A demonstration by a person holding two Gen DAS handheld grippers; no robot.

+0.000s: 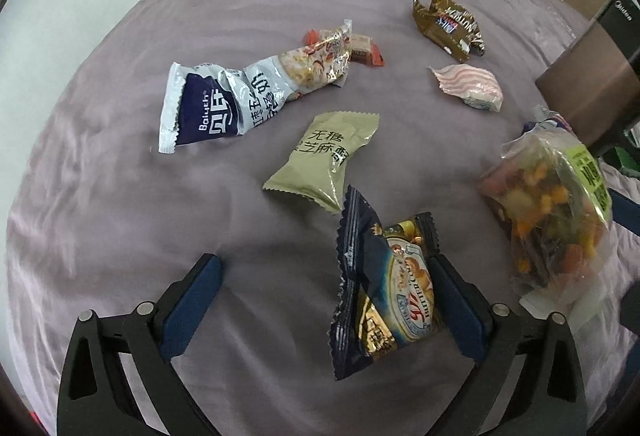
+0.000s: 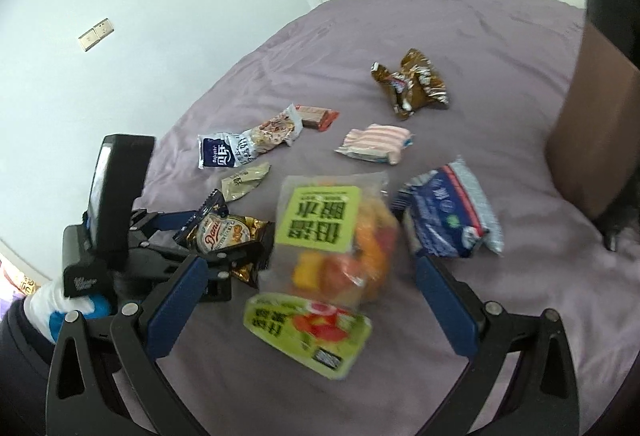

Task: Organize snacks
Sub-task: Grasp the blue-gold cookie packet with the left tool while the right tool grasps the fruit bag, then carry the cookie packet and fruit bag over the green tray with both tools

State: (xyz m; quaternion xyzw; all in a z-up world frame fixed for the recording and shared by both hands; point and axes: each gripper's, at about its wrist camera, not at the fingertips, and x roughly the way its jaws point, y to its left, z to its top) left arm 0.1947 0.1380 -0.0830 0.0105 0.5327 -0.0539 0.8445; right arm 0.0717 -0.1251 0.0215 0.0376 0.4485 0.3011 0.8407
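A purple bed (image 1: 120,216) fills both views, with snacks spread across the middle. The right gripper (image 2: 308,284) is wide open around a blurry fruit bag (image 2: 332,236), low in the frame. The left gripper (image 1: 328,300), also wide, has a cookie packet (image 1: 384,296) against one finger. Gathering has just begun; next, each gripper probably needs to squeeze.
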